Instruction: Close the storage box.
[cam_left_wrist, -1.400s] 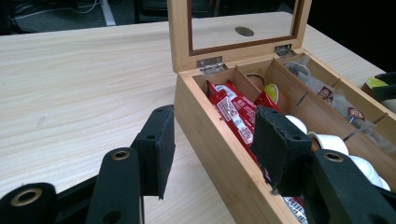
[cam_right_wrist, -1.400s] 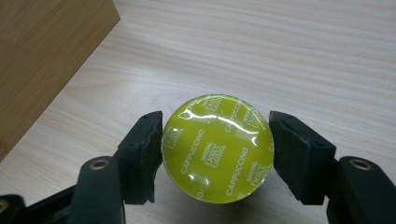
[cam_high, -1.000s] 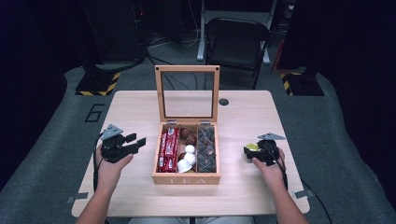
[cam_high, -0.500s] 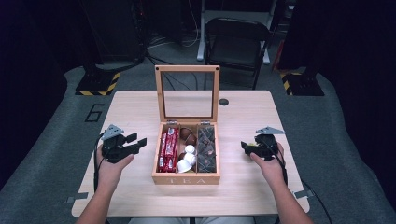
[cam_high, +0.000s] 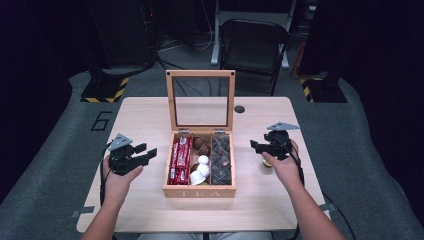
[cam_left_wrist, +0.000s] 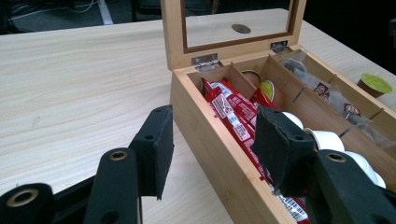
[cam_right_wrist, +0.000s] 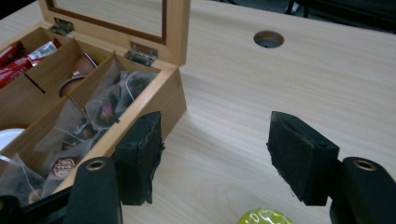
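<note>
A wooden tea box (cam_high: 200, 192) stands mid-table with its glass lid (cam_high: 201, 97) up. It holds red packets (cam_high: 179, 160), white capsules (cam_high: 200, 170) and tea bags (cam_high: 221, 157). My left gripper (cam_high: 146, 151) hovers open left of the box, and nothing sits between its jaws (cam_left_wrist: 217, 140). Right of the box, my right gripper (cam_high: 256, 146) hangs above the table. Its jaws (cam_right_wrist: 217, 149) have just been closing with nothing between them. Below it on the table lies a brown capsule with a yellow-green lid (cam_right_wrist: 265, 217), also seen under the hand from above (cam_high: 267, 163).
A round cable hole (cam_high: 239, 109) is in the table behind the box on the right. A folding chair (cam_high: 252, 45) stands beyond the far edge. Bare wood lies on both sides of the box (cam_left_wrist: 201, 107).
My right gripper has risen from the table, leaving the green-lidded capsule lying where it was. The left gripper has stayed put.
</note>
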